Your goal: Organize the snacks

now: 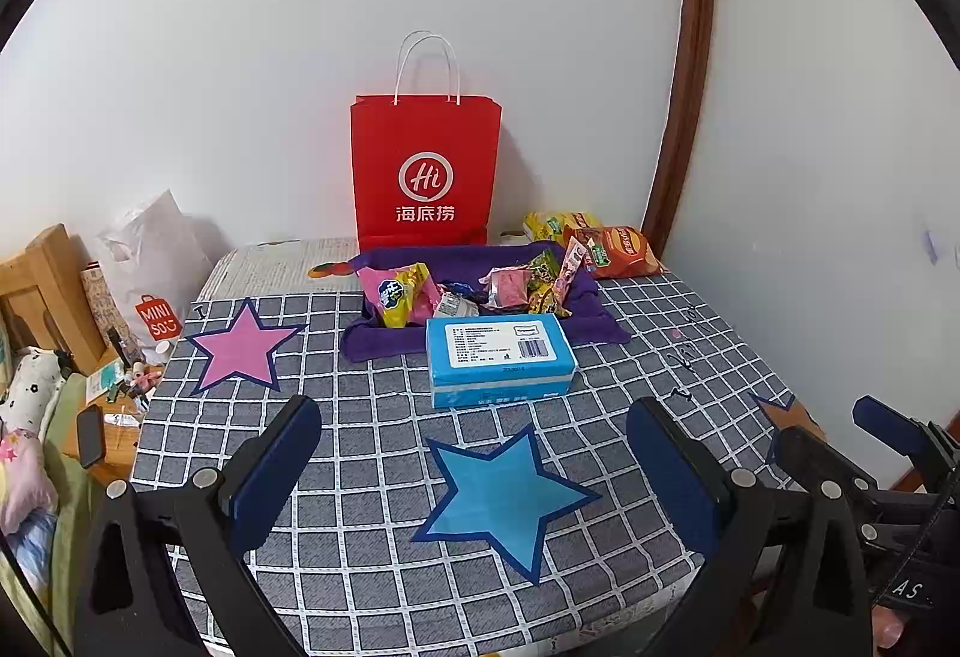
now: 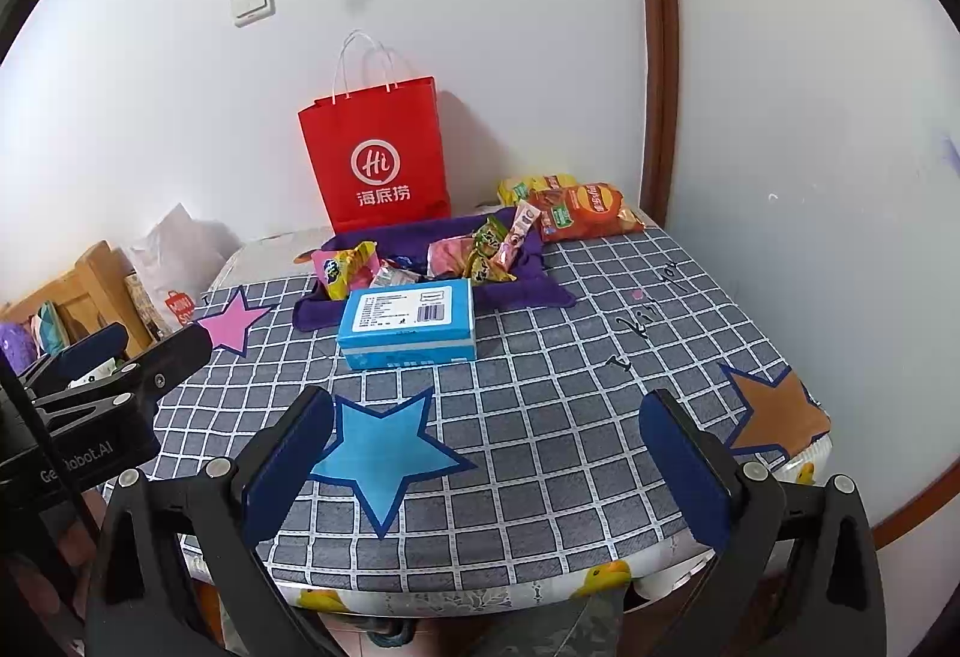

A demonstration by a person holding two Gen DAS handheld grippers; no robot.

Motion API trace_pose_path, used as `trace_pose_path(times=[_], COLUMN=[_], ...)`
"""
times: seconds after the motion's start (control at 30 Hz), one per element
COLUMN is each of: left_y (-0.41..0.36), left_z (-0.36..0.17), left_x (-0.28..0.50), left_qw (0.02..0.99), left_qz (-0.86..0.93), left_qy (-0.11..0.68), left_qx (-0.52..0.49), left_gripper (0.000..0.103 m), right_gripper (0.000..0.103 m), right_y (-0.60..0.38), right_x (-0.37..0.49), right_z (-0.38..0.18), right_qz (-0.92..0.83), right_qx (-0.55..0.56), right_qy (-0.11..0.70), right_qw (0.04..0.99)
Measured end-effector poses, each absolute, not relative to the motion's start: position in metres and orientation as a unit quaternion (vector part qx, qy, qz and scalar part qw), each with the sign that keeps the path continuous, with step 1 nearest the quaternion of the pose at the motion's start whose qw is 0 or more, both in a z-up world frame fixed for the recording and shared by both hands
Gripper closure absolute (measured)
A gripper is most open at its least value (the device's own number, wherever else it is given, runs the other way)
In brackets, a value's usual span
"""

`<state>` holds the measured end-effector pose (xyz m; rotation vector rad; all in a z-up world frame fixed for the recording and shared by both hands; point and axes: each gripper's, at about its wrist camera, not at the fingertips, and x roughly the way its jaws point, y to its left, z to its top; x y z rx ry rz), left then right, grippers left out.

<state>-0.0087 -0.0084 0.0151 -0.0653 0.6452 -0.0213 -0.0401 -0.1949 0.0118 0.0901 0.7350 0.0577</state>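
A purple cloth tray (image 1: pixel 384 342) (image 2: pixel 543 291) at the back of the table holds several snack packets (image 1: pixel 528 285) (image 2: pixel 480 252). A blue tissue box (image 1: pixel 498 357) (image 2: pixel 408 321) lies just in front of it. Two chip bags (image 1: pixel 618 249) (image 2: pixel 582 210) lie at the back right, outside the tray. A red paper bag (image 1: pixel 426 165) (image 2: pixel 375 153) stands against the wall. My left gripper (image 1: pixel 474 459) is open and empty above the near table, over a blue star (image 1: pixel 504 495). My right gripper (image 2: pixel 486 453) is open and empty near the front edge.
The table has a grey checked cloth (image 1: pixel 630 375) (image 2: pixel 570 357) with a pink star (image 1: pixel 240 351) (image 2: pixel 231 324), a blue star (image 2: pixel 384 453) and a brown star (image 2: pixel 774 411). White walls close the back and right. A cluttered wooden stand (image 1: pixel 54 291) is at the left.
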Motion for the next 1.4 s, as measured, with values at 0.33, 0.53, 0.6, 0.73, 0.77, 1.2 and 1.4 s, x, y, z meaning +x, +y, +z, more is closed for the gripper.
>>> trace_pose_path(times=[0.33, 0.53, 0.6, 0.73, 0.77, 1.2, 1.4], left_y=[-0.0087, -0.0086, -0.0089, -0.0081, -0.0081, -0.0090, -0.0081], left_z=[0.0153, 0.0154, 0.0154, 0.0158, 0.0158, 0.0168, 0.0186], left_x=[-0.0090, -0.0090, -0.0089, -0.0090, -0.0090, -0.0090, -0.0088], left_qw=[0.948, 0.948, 0.948, 0.948, 0.948, 0.948, 0.948], left_qz=[-0.010, -0.010, -0.009, -0.010, -0.010, -0.011, -0.014], left_qy=[0.317, 0.317, 0.317, 0.317, 0.317, 0.316, 0.315], left_qx=[-0.032, -0.032, -0.032, -0.033, -0.033, -0.033, -0.034], left_gripper=[0.000, 0.000, 0.000, 0.000, 0.000, 0.000, 0.000], right_gripper=[0.002, 0.002, 0.002, 0.002, 0.002, 0.002, 0.002], right_y=[-0.1934, -0.1932, -0.1928, -0.1923, -0.1920, -0.1911, -0.1909], right_x=[-0.0413, -0.0420, -0.0420, -0.0415, -0.0411, -0.0420, -0.0438], right_z=[0.0128, 0.0133, 0.0134, 0.0135, 0.0136, 0.0146, 0.0166], right_qz=[0.030, 0.031, 0.032, 0.033, 0.033, 0.035, 0.039], right_qx=[0.044, 0.043, 0.043, 0.043, 0.043, 0.044, 0.046], right_qy=[0.357, 0.356, 0.356, 0.356, 0.355, 0.353, 0.350], right_qw=[0.933, 0.933, 0.933, 0.933, 0.933, 0.934, 0.935])
